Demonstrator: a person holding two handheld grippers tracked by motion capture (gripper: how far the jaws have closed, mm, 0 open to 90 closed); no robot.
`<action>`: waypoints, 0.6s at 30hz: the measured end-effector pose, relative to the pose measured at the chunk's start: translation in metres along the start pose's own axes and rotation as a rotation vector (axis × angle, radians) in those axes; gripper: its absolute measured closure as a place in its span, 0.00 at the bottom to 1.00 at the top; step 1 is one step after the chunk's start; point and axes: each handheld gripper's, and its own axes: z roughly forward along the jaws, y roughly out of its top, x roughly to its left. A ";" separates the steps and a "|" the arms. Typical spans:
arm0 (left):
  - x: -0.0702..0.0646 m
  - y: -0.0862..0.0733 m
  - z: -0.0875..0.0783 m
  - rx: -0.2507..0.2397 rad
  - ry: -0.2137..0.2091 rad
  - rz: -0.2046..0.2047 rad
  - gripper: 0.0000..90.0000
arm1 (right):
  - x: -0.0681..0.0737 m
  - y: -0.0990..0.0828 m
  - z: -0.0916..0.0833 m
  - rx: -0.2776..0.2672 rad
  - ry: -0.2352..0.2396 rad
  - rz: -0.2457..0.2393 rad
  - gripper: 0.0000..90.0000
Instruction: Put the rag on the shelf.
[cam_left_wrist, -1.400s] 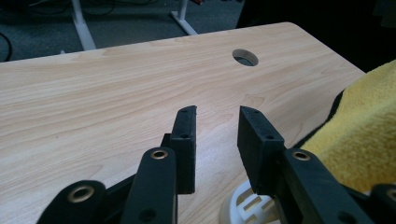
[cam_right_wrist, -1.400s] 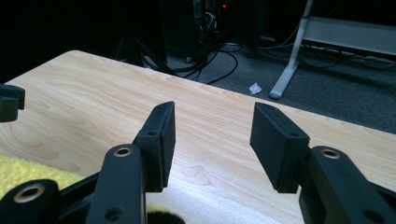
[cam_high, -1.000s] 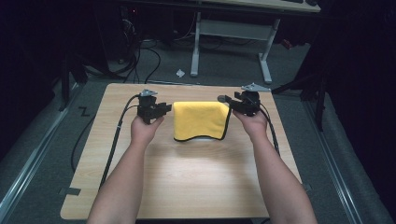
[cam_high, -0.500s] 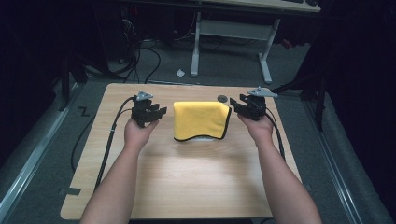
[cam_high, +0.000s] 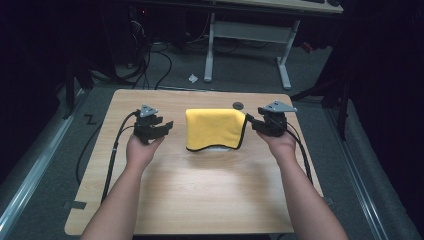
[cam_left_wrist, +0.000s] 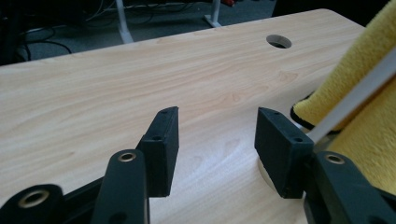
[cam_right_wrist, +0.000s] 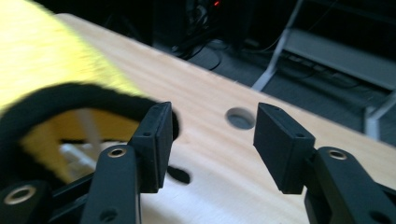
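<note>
Between your two sets of jaws: desk (cam_high: 200, 200), light wood, carrying yellow cloth (cam_high: 215, 127), draped over something pale beneath, black-trimmed edge toward you. Cloth sits right of your left gripper (cam_high: 161, 129), clear of its jaws; left of your right gripper (cam_high: 252, 123), just beside its jaws. Round hole (cam_high: 238, 105) in desk ahead of right jaws. Your left jaws have just been opening, now wide, nothing between them, bare desk ahead. Your right jaws stand wide too, nothing gripped, cloth hem just outside one jaw.
</note>
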 end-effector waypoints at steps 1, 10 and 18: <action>0.000 -0.002 -0.001 0.007 0.001 0.001 0.54 | 0.002 -0.001 -0.003 -0.008 0.007 0.002 0.52; -0.010 -0.030 -0.022 0.016 -0.055 -0.021 0.51 | 0.023 -0.020 -0.031 -0.041 -0.071 -0.032 0.52; -0.034 -0.067 -0.054 -0.007 -0.140 -0.027 0.49 | 0.048 -0.050 -0.058 0.026 -0.015 -0.020 0.48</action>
